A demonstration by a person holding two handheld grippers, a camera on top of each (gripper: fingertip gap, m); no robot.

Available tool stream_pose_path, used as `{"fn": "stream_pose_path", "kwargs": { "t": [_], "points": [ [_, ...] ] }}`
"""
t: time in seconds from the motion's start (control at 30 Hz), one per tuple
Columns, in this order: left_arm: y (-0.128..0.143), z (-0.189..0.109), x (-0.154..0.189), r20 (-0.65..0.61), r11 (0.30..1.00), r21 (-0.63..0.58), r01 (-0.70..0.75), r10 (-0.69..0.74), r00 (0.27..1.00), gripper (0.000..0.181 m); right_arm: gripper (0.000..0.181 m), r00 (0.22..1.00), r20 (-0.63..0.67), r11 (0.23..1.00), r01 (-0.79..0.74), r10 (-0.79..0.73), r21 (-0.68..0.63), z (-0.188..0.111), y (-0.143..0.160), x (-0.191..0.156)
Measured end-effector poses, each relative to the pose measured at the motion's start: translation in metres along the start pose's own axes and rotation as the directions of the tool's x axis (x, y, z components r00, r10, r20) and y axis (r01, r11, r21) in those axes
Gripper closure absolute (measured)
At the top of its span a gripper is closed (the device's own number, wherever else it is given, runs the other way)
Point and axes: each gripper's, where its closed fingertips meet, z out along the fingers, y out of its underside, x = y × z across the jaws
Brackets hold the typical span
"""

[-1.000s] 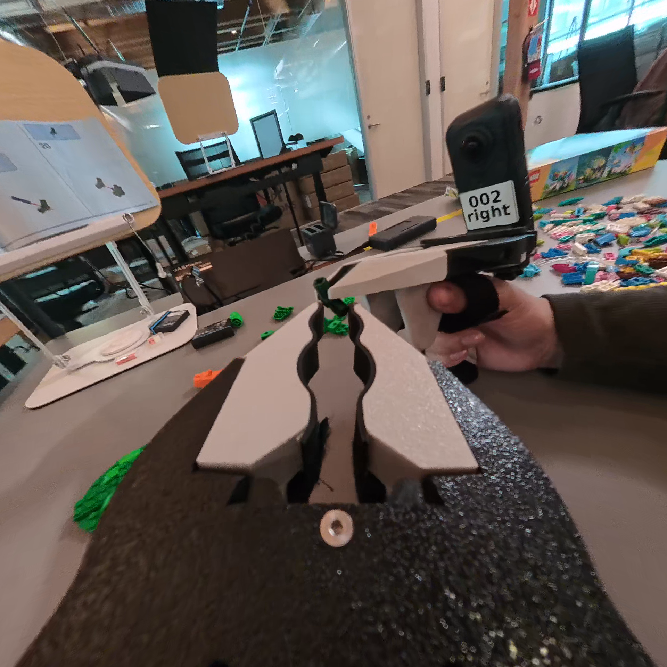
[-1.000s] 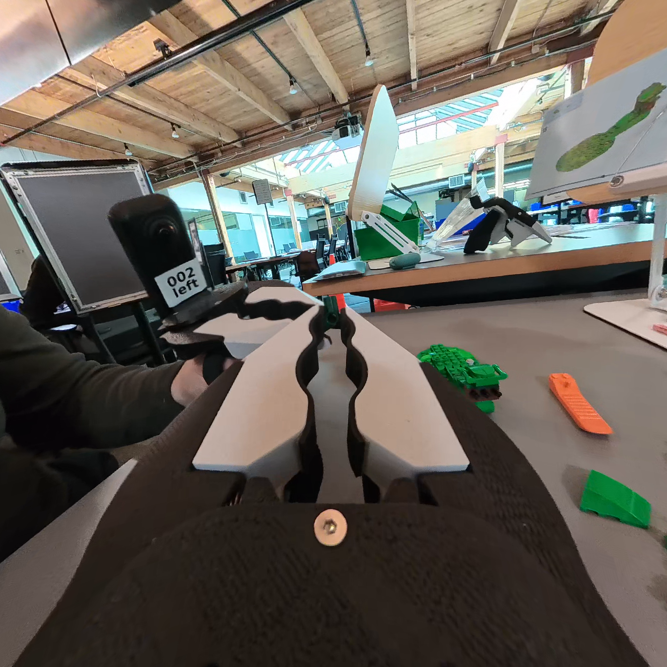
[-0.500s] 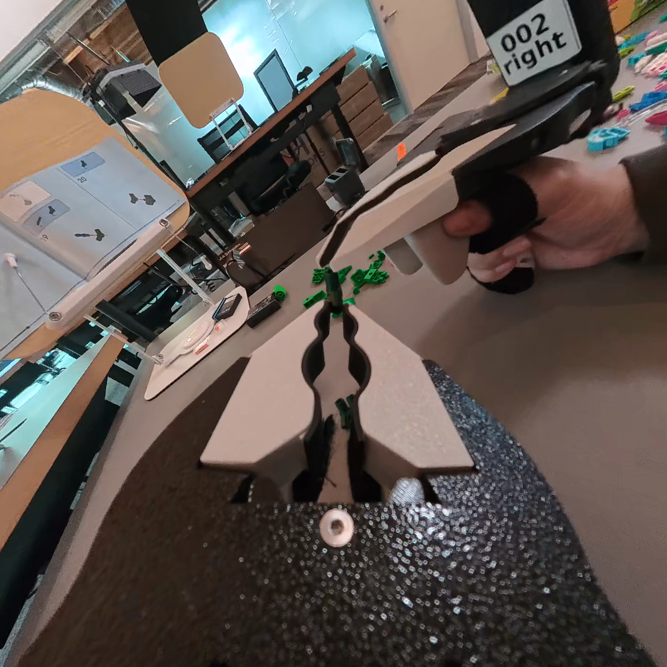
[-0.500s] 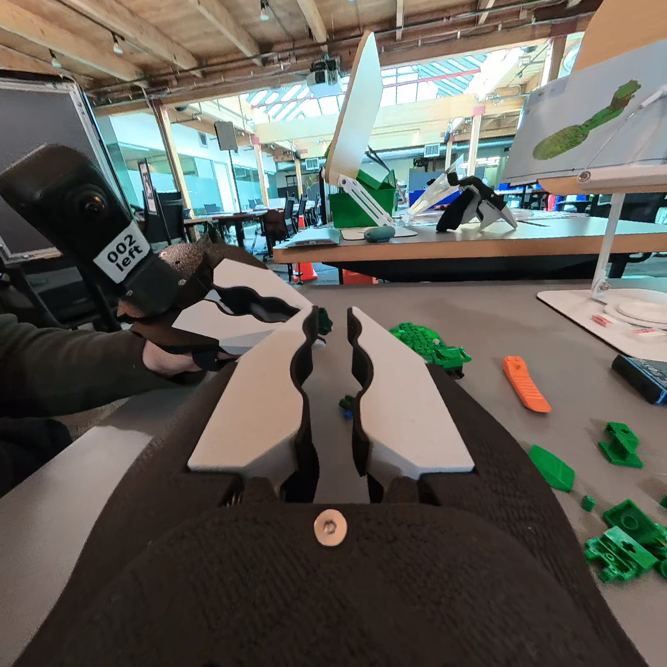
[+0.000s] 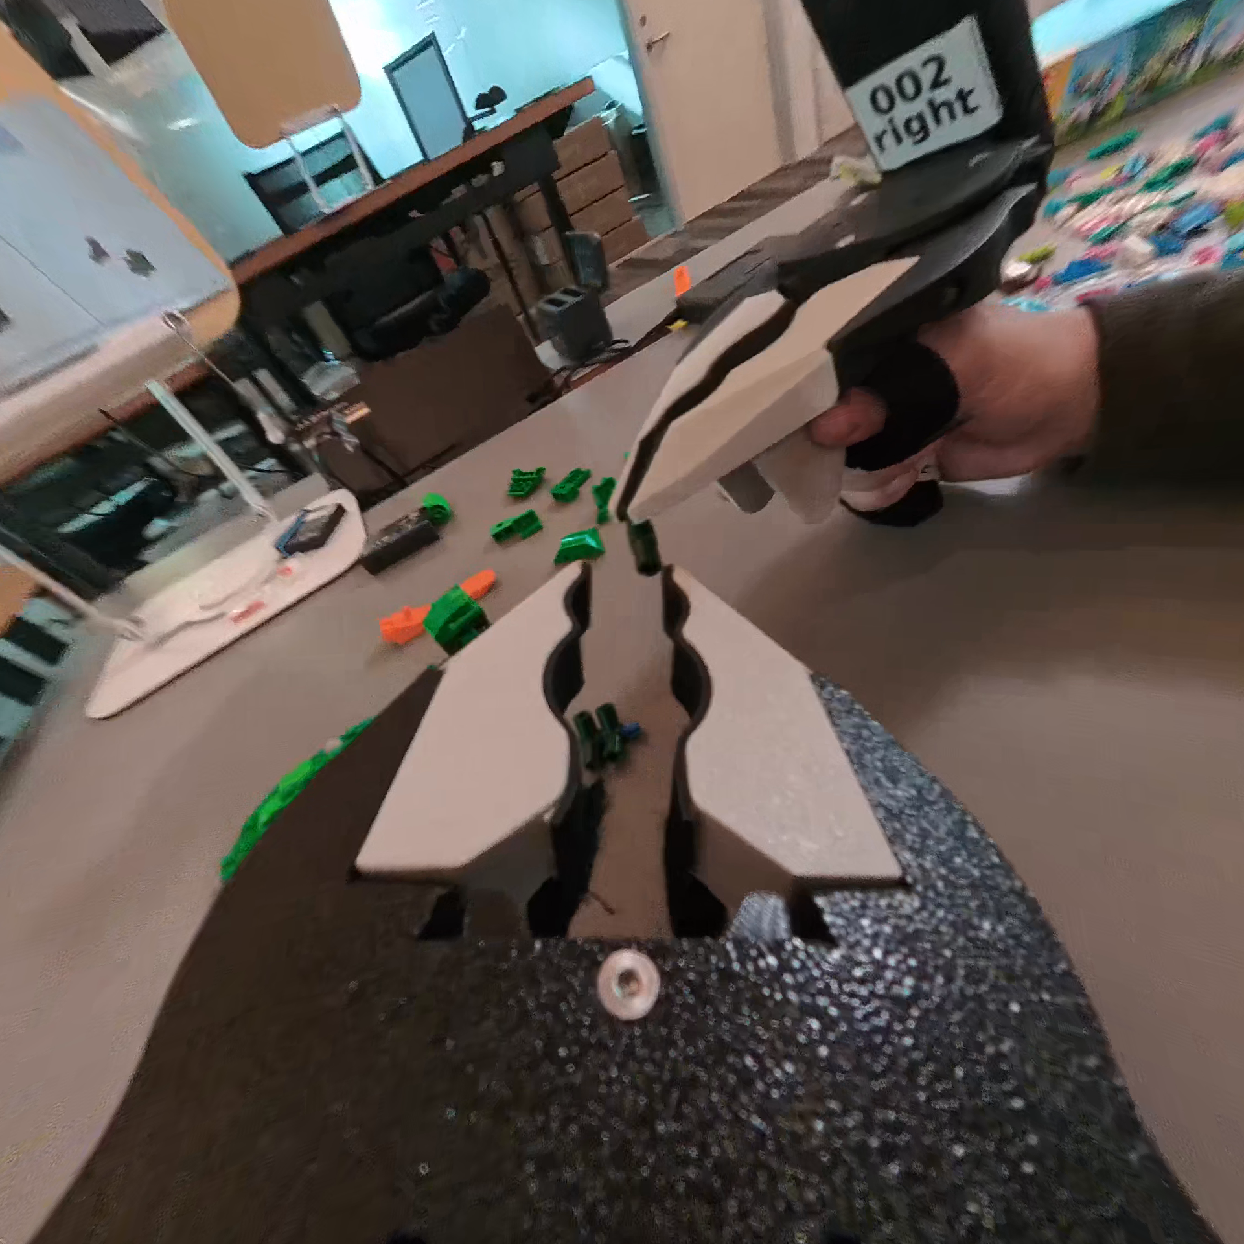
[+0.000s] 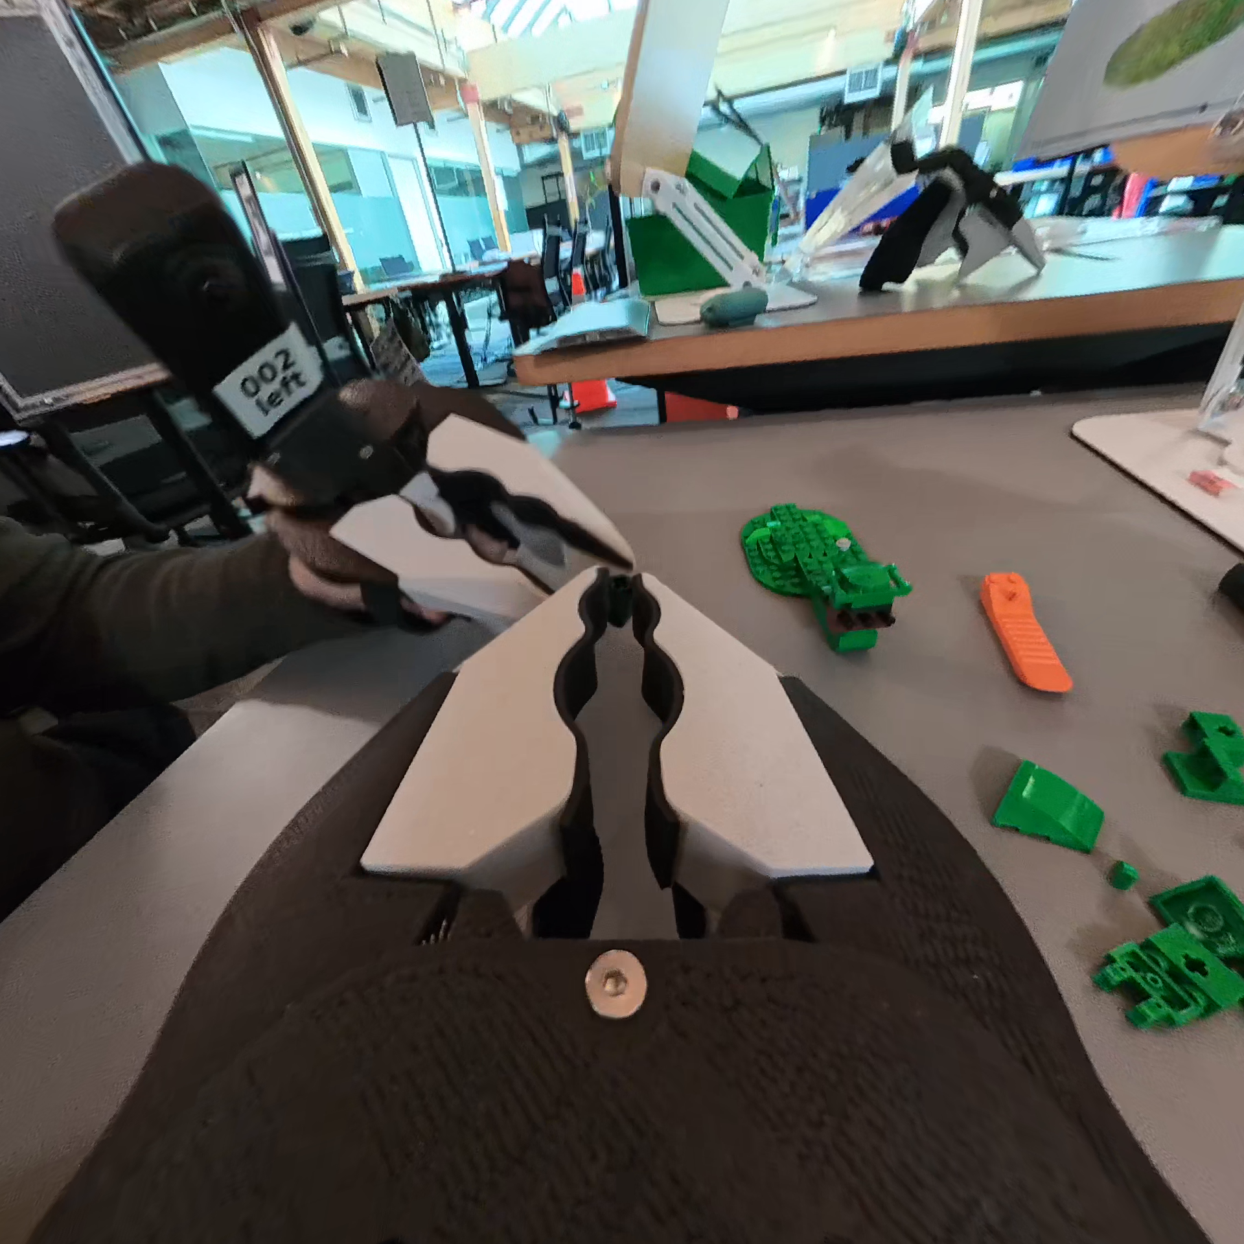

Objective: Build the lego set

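Nearest the left wrist camera, a small dark green sub-assembly (image 5: 604,735) with a blue tip is seen lying on the grey table (image 5: 976,673), framed by the gap of the left gripper (image 5: 623,572), whose jaws stand apart and hold nothing. Just past those fingertips, a small dark green piece (image 5: 643,546) is pinched at the very tip of the right gripper (image 5: 626,515); the same piece (image 6: 618,602) is seen from the right wrist view clamped between that gripper's closed tips, with only a sliver of it engaged. A drop is judged the chief risk: so shallow a bite could be lost if the piece is nudged by the left fingertips, which are just beside it, or if the clamp is eased before another hold is secured. Because both wrist views are smeared by motion, misalignment in any hand-over or press-fit is also thought likely. The sub-assembly on the table could be swept aside by the open left jaws if they are lowered carelessly. Farther off, a green wedge (image 5: 580,544), loose green bricks (image 5: 517,526) and an orange brick separator (image 6: 1023,639) are scattered, among which a fallen dark piece might be lost. Beyond them, the green crocodile-like build (image 6: 824,572) rests untouched, well apart from both grippers.
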Motion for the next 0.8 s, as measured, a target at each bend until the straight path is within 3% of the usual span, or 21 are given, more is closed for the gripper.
{"fn": "stream_pose_path", "kwargs": {
  "t": [0.13, 0.27, 0.33, 0.57, 0.8],
  "points": [
    [0.019, -0.016, -0.010, -0.212, 0.993, -0.022, 0.115, -0.117, 0.970, 0.143, 0.177, 0.999, 0.005, 0.986, -0.033, 0.034, -0.163, -0.002, 0.022, 0.005],
    [0.059, -0.015, -0.008, -0.432, 0.981, -0.191, 0.039, -0.120, 0.894, 0.130, 0.177, 0.994, -0.007, 0.962, -0.104, 0.105, -0.254, 0.001, 0.036, 0.009],
    [0.071, -0.010, -0.007, -0.516, 0.975, -0.219, -0.018, -0.100, 0.851, 0.126, 0.177, 0.994, -0.022, 0.947, -0.107, 0.105, -0.303, 0.004, 0.043, 0.010],
    [0.082, 0.000, -0.004, -0.706, 0.966, -0.204, -0.159, -0.033, 0.707, 0.128, 0.177, 0.996, -0.048, 0.911, -0.086, 0.073, -0.403, 0.009, 0.059, 0.011],
    [0.072, -0.001, -0.005, -0.804, 0.972, -0.227, -0.062, -0.151, 0.576, 0.142, 0.177, 0.997, -0.051, 0.898, -0.080, 0.064, -0.433, 0.011, 0.064, 0.012]
  ]
}}
